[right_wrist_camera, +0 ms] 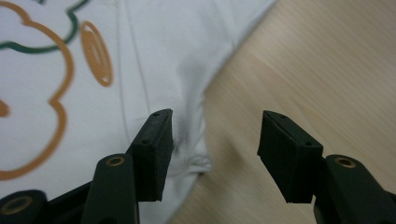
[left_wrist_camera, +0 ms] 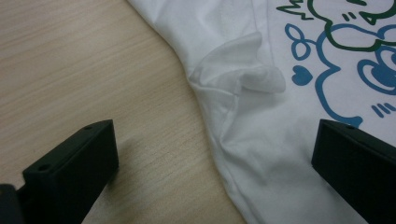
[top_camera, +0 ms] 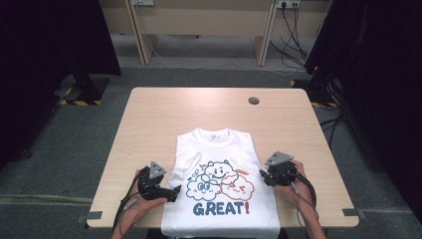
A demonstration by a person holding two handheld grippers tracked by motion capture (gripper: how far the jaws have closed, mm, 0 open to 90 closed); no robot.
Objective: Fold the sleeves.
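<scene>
The left gripper (top_camera: pixel 171 191) has its fingers (left_wrist_camera: pixel 70 172) spread wide apart and pinching nothing: in the left gripper view one finger hangs over bare wood and the other over white cloth, with the edge of the T-shirt (left_wrist_camera: pixel 261 154) running between them, rumpled into a small raised fold just ahead. The right gripper (top_camera: pixel 263 175) also has its fingers (right_wrist_camera: pixel 156 154) parted with nothing pressed between them; in the right gripper view one finger sits over the shirt's edge, where the hem bunches slightly, and the other over the bare table (right_wrist_camera: pixel 327 60), so the border of the cloth lies in the gap. Seen from above, each gripper is held in a hand at one side of the T-shirt, the left one at its left edge and the right one at its right edge, both about level with the printed picture, cables trailing back toward the person's forearms. The T-shirt lies flat, front up, in the near middle of the table, collar away from the person and its lower hem at the near edge, sleeves folded under so it forms a narrow rectangle. Its print shows cartoon clouds (top_camera: pixel 219 180) in blue, green and orange above the word GREAT (top_camera: pixel 221 208). Farther off the table has a small round hole (top_camera: pixel 254 100) near its far edge.
</scene>
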